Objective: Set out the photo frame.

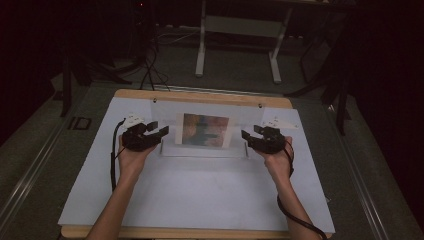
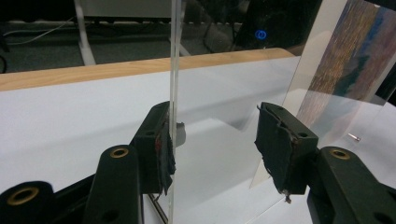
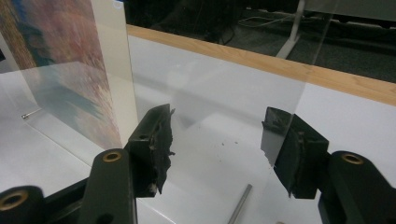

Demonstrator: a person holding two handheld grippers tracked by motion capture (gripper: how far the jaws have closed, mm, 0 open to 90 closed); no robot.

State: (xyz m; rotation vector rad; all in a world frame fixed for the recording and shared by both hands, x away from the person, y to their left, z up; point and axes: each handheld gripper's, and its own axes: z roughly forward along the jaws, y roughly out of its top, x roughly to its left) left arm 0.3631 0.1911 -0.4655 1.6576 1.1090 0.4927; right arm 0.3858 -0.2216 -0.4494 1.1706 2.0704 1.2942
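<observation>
Grippers flank a clear photo frame (image 1: 205, 131) standing upright mid-table (image 1: 200, 200), its picture (image 1: 205, 130) between two panes. Left gripper (image 1: 159, 131) straddles the left pane edge, jaws apart, one pad touching, no clamp. Right gripper (image 1: 246, 135) likewise stands open at the right edge. Step in hand: positioning for a two-sided grasp. Next move likely requires closing both evenly without tipping.

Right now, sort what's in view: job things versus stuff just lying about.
In the job:
clear acrylic frame
colourful picture
left gripper
right gripper

Lying about:
small metal rod
small screw
white desk legs
floor cables
</observation>
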